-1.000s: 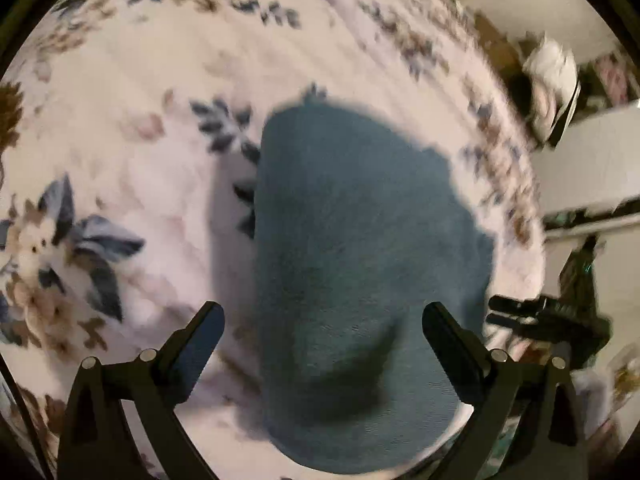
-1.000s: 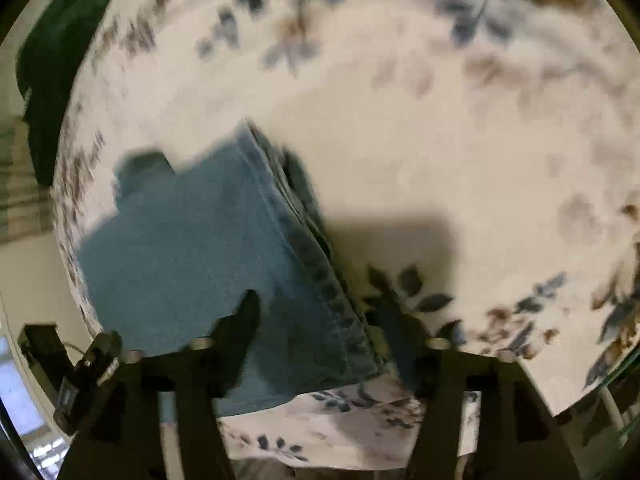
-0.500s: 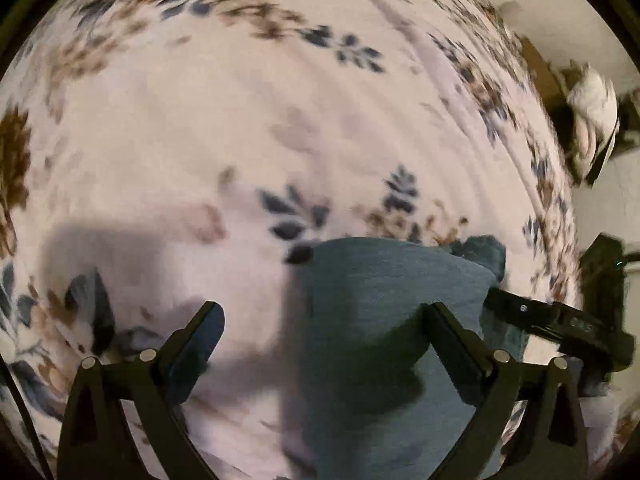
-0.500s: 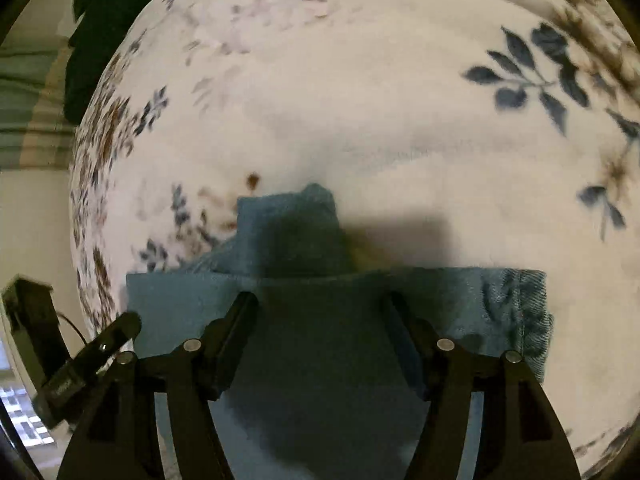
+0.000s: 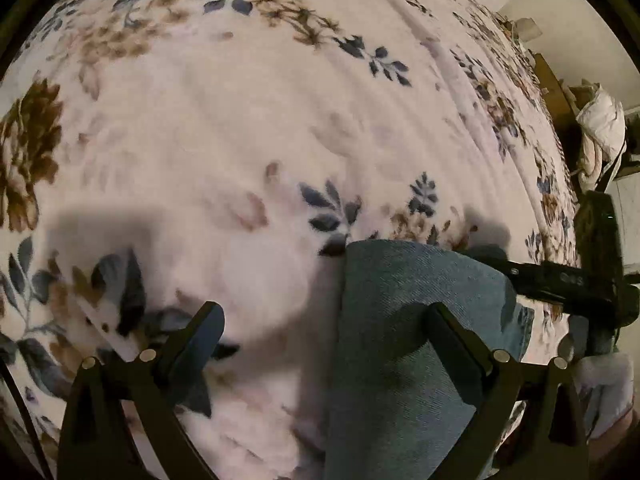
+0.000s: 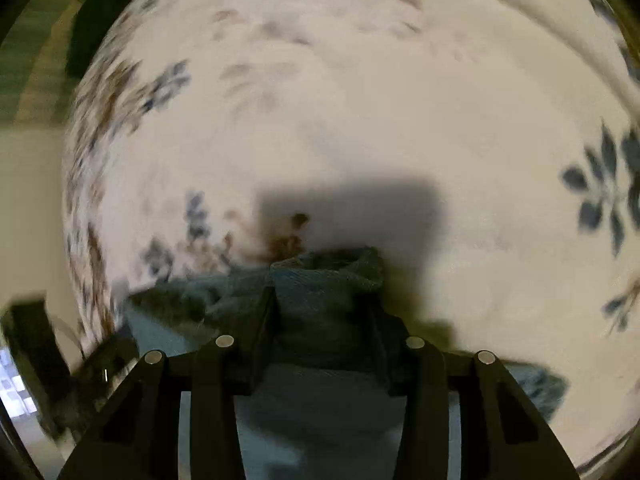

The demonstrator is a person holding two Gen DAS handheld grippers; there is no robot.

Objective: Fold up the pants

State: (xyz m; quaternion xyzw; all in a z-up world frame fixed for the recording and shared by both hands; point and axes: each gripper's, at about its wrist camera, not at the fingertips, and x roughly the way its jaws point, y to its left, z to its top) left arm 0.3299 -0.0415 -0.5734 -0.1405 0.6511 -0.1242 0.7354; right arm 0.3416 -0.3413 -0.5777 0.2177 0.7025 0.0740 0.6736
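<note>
While the grip is being formed: the risks below are judged from how the cloth and both tools lie at this moment.

Pants: the blue denim pants (image 5: 404, 344) are laid on the floral bed cover (image 5: 248, 128), at about five o'clock in the left wrist view and at six o'clock in the right wrist view.

Right gripper: the right gripper (image 6: 324, 320) is seen closing, with a raised bunch of denim between its fingers (image 6: 264, 320); whether the pads are pressing yet cannot be told, since that view is blurred.

Left gripper: the left gripper (image 5: 320, 332) is held spread wide, nothing pinched; one finger is over the bed cover at seven o'clock, the other over the denim at five o'clock.

Risk, layer count: only the top layer may be caught by the right gripper, because the bunch is thick and rumpled; the lower layers would then be left behind and the fold skewed.

Risk, bed cover: the plush cover may be nipped along with the denim, since the fingertips are sunk close to it; the cover would be dragged.

Risk, slip: heavy denim may be pulled out of a shallow pinch if it is lifted early.

Risk, uneven lift: with the left side unheld, the stack may be twisted and the edges misaligned.
</note>
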